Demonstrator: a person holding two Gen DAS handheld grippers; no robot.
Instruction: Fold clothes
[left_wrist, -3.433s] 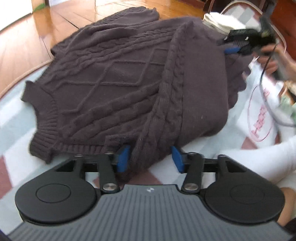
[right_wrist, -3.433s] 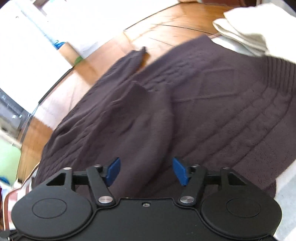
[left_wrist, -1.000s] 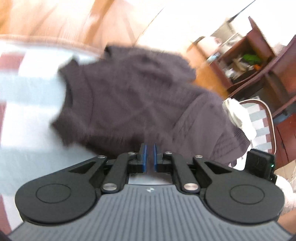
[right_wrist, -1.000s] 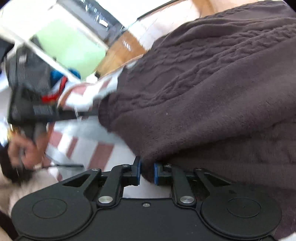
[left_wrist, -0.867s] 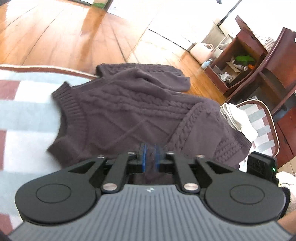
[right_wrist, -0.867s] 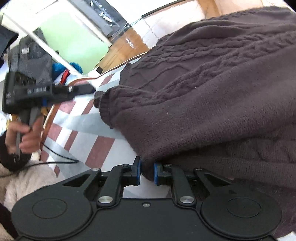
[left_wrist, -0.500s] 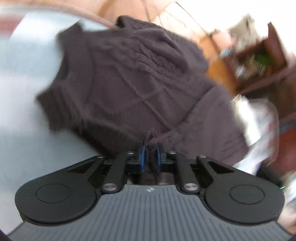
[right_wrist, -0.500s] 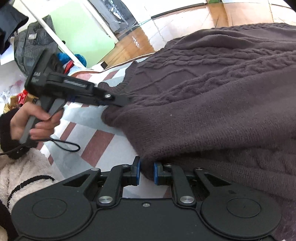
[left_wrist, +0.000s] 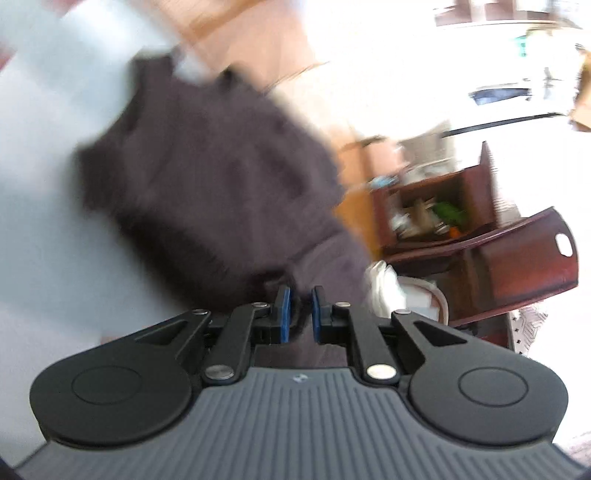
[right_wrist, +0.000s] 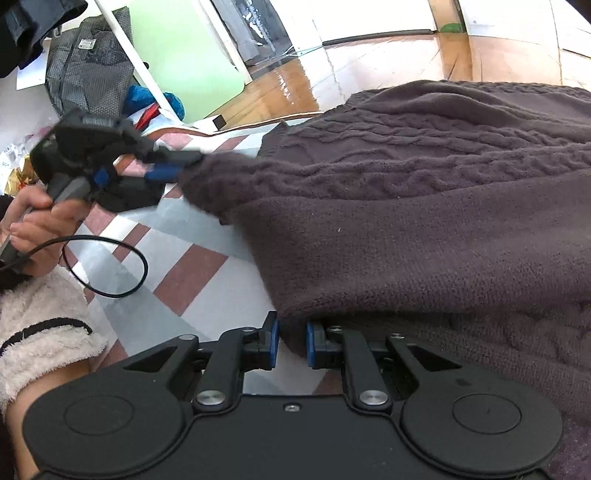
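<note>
In the right wrist view the left gripper (right_wrist: 175, 164) is clamped on the sweater (right_wrist: 424, 229) corner at 10 o'clock; the right gripper (right_wrist: 291, 345) pinches its near edge. The sweater is stretched along the checked rug (right_wrist: 147, 254) toward 2 o'clock. A chair (left_wrist: 517, 266) is shown only in the blurred left view.

Blurred sweater (left_wrist: 207, 177) — hand-held gripper (left_wrist: 299, 310) pinching it
</note>
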